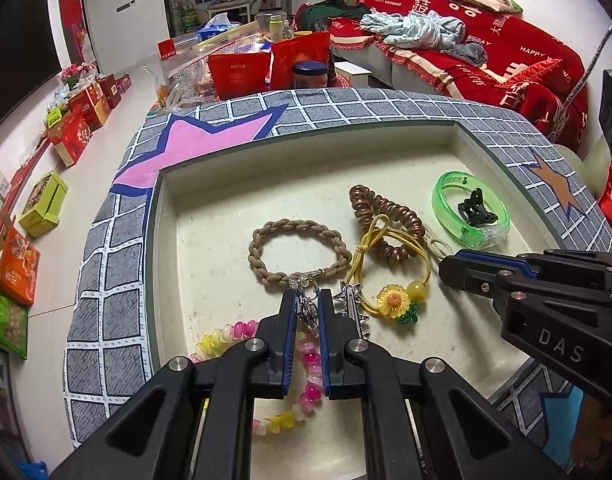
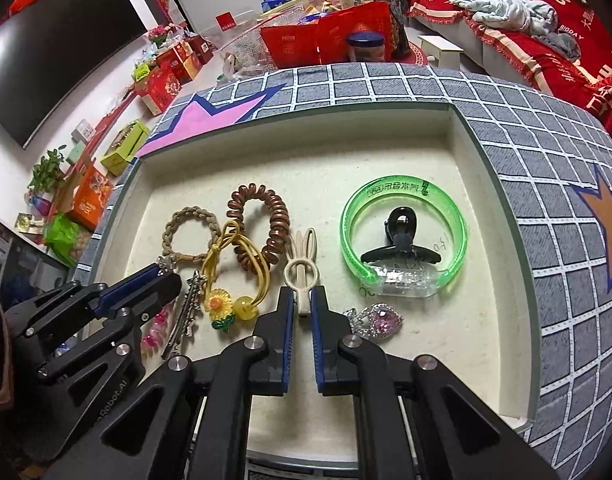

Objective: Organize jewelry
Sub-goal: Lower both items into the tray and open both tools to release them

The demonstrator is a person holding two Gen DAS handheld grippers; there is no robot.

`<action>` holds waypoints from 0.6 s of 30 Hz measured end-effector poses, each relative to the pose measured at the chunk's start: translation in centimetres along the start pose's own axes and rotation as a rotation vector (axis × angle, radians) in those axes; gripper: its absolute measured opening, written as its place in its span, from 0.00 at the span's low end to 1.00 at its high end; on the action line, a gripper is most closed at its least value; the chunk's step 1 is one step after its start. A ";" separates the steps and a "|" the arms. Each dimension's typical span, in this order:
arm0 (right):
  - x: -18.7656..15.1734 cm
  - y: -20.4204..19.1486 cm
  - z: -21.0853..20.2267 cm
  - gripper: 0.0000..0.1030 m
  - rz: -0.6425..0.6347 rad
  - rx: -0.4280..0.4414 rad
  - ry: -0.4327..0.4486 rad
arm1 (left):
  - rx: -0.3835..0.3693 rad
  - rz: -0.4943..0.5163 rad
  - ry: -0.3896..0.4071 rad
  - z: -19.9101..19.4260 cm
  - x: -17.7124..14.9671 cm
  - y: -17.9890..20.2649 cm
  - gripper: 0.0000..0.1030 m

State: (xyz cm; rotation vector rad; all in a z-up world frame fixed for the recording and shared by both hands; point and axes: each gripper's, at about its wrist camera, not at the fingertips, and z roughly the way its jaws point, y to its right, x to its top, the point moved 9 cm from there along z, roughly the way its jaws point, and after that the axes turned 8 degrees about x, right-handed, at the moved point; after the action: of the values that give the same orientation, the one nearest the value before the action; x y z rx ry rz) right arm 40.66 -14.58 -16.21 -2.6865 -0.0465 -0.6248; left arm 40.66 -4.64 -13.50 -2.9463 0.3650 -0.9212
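A shallow cream tray (image 1: 210,216) (image 2: 426,152) holds the jewelry. My left gripper (image 1: 307,300) is shut on the silver charm of the tan braided bracelet (image 1: 298,252), which also shows in the right wrist view (image 2: 192,232). My right gripper (image 2: 302,300) is shut on the cream bunny-ear hair clip (image 2: 302,264); in the left wrist view it (image 1: 450,268) comes in from the right. Nearby lie a brown coil hair tie (image 2: 262,224), a yellow sunflower hair tie (image 2: 226,304), a silver barrette (image 2: 186,316), a pink-yellow coil tie (image 1: 310,368), a green bangle (image 2: 402,240) around a black claw clip (image 2: 402,240), and a pink gem brooch (image 2: 380,320).
The tray sits on a grey grid-patterned cloth (image 2: 546,160) with pink and orange stars. Beyond it are red gift bags (image 1: 266,64), a jar (image 1: 310,74), boxes on the floor at left (image 1: 46,208), and a red-covered sofa (image 1: 486,40) at right.
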 end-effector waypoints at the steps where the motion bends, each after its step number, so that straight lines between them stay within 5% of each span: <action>1: 0.0 -0.1 -0.2 0.10 0.000 0.004 0.005 | 0.001 -0.004 -0.001 0.0 0.0 0.0 0.26; 18: 0.5 0.6 -4.4 0.14 0.064 0.026 0.082 | 0.051 -0.001 0.009 -0.3 0.2 -0.1 0.26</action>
State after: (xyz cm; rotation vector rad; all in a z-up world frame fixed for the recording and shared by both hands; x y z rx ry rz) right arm 39.37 -16.79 -12.59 -2.6230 0.0522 -0.7090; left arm 40.68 -4.54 -13.09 -2.8976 0.3346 -0.9292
